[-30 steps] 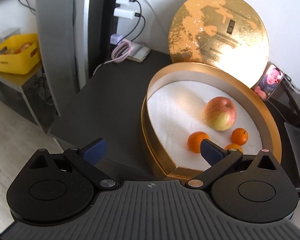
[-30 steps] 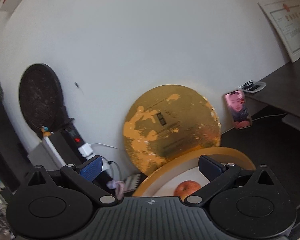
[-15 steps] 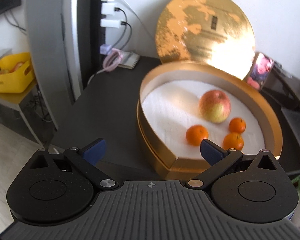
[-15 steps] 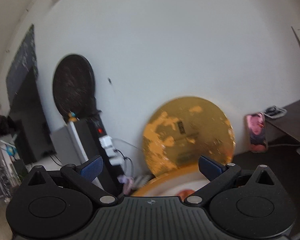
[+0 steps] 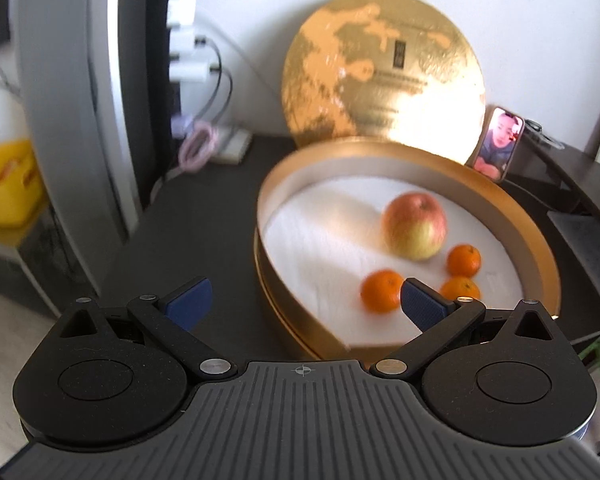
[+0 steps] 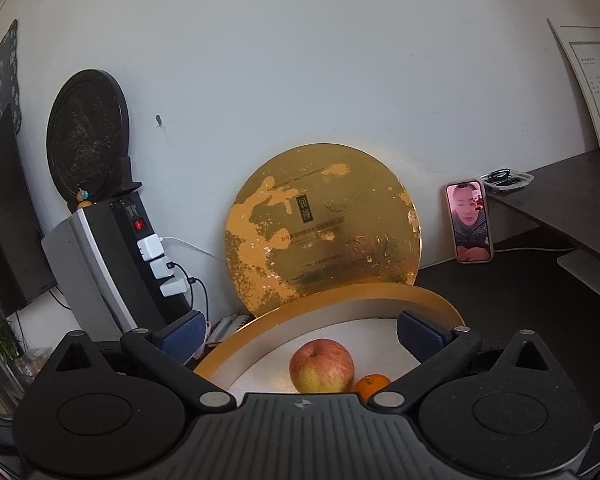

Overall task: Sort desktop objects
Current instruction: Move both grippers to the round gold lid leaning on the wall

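Left gripper (image 5: 304,300): jaws spread wide, nothing between them; it hangs above the near rim of the gold box, looking down and forward into it.
Right gripper (image 6: 296,334): also spread wide and empty; it sits lower and looks more level, so only the far part of the box shows past its body.
Gold box (image 5: 540,248): round, shallow, white-lined, lid off, on the dark desk (image 5: 188,216).
Tangerines: three in the box; the nearest tangerine (image 5: 381,291) lies just ahead of the left gripper's own right finger, the other two a little farther and to the right.
Apple (image 5: 415,225): in the box behind the tangerines, ahead and right of the left gripper's centre line; in the right wrist view the apple (image 6: 322,365) lies almost dead centre between the fingers, close below.
Key relation: all fruit is round, so no long axis matters; the right gripper looks better lined up on the apple, the left on the nearest tangerine.
Stage: fruit inside an open box fits either gathering in or taking out; I cannot tell which.
Lid (image 5: 384,76): gold disc leaning upright on the wall, behind the box.
Phone (image 6: 469,222): propped against the wall, right of the lid.
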The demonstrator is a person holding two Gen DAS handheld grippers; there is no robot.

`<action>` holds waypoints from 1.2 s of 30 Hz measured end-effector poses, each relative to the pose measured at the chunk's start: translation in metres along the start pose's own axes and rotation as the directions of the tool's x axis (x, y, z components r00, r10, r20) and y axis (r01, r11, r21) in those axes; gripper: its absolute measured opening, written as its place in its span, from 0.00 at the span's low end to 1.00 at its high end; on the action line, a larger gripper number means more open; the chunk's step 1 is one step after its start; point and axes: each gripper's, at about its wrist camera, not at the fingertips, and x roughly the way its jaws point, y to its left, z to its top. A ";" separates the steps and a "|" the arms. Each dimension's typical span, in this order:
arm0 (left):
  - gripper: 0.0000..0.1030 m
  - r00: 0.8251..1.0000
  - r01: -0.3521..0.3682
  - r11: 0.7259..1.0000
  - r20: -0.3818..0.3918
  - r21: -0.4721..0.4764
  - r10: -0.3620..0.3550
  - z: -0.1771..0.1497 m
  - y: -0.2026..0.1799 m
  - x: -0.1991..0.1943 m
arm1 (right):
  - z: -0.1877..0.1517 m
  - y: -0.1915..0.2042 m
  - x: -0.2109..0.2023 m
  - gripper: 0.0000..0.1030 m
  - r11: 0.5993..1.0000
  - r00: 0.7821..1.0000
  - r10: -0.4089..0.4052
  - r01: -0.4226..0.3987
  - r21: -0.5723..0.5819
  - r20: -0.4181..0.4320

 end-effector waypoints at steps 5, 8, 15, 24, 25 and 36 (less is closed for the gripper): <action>1.00 0.999 -0.027 0.999 0.028 0.032 0.026 0.013 0.003 0.010 | 0.004 -0.012 0.011 1.00 0.995 0.998 -0.059 0.060 -0.080 0.015; 1.00 0.999 -0.024 0.999 0.045 0.028 0.023 0.022 0.006 0.021 | 0.011 -0.021 0.018 1.00 0.990 0.997 -0.073 0.073 -0.119 0.011; 1.00 0.999 -0.017 0.990 0.053 0.140 0.009 0.033 -0.010 0.045 | 0.021 -0.036 0.049 1.00 0.978 0.994 -0.095 0.084 -0.189 -0.050; 1.00 0.996 0.034 0.994 0.081 0.107 -0.043 0.083 0.007 0.105 | 0.043 -0.060 0.111 1.00 0.973 0.981 -0.064 0.020 -0.231 -0.185; 1.00 0.995 0.032 0.994 0.093 0.109 -0.042 0.090 0.009 0.111 | 0.049 -0.061 0.117 1.00 0.970 0.982 -0.051 0.005 -0.244 -0.181; 1.00 0.978 0.009 0.993 0.206 0.114 -0.032 0.160 0.033 0.190 | 0.103 -0.113 0.227 1.00 0.982 0.990 0.099 -0.114 -0.153 -0.105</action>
